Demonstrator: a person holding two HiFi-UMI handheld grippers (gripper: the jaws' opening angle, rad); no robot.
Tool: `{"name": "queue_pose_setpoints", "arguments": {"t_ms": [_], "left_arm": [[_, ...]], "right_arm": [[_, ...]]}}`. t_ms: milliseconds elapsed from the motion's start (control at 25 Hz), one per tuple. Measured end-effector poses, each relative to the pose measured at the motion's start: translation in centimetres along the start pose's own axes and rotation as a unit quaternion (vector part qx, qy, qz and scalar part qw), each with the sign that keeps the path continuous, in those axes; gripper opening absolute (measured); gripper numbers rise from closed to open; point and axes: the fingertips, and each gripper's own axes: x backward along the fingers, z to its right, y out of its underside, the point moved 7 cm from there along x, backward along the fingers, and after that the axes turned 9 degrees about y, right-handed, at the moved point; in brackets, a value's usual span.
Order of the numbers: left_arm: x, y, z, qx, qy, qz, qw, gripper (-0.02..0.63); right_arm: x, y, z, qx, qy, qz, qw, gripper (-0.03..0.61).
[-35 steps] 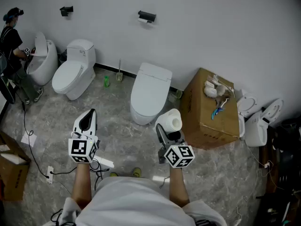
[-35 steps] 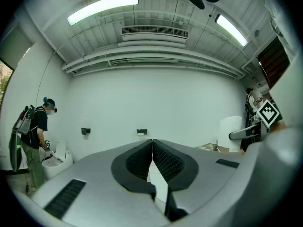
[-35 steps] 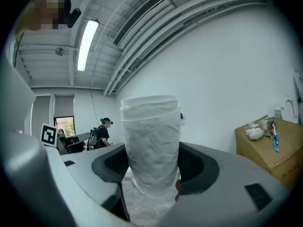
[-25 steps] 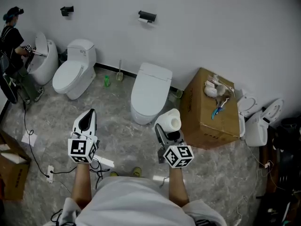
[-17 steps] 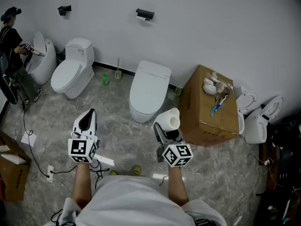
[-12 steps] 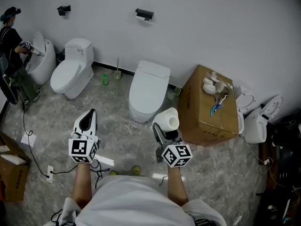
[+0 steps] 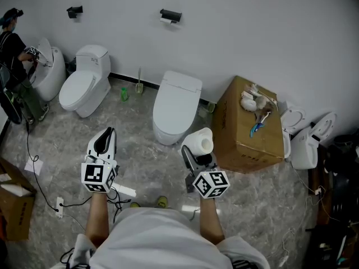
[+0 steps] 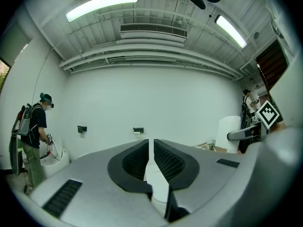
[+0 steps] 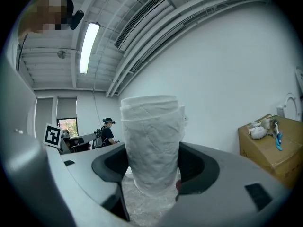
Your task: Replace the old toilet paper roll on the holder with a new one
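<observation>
Grey marbled floor (image 7: 146, 167) and a white wall fill the head view. We see the holder (image 7: 171, 15) on the wall above the middle toilet (image 7: 175, 108), and our right gripper (image 7: 195, 153) carries the new roll (image 7: 201, 142). The left gripper view shows our left gripper (image 8: 151, 162) clenched and empty. In the right gripper view, both pads squeeze the upright new roll.

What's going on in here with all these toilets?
A person stands in front of a white toilet with a claw in each hand. The right claw grips a full toilet paper roll upright. The left claw is shut and empty. The holder on the wall isn't reached yet.
</observation>
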Motion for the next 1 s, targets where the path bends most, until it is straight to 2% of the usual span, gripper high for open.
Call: {"name": "queue_pose_setpoints", "arguments": {"t_ms": [280, 1000], "left_arm": [[-0.6, 0.0, 0.5, -0.002, 0.004, -0.010, 0.9999, 0.111], [-4.4, -0.2, 2.4, 0.001, 0.005, -0.021, 0.9998, 0.169]], "right_arm": [[-0.1, -0.1, 0.3, 0.005, 0.002, -0.001, 1.000, 0.302], [-1.5, -1.1, 4.3, -0.005, -0.002, -0.004, 1.000, 0.302]]}}
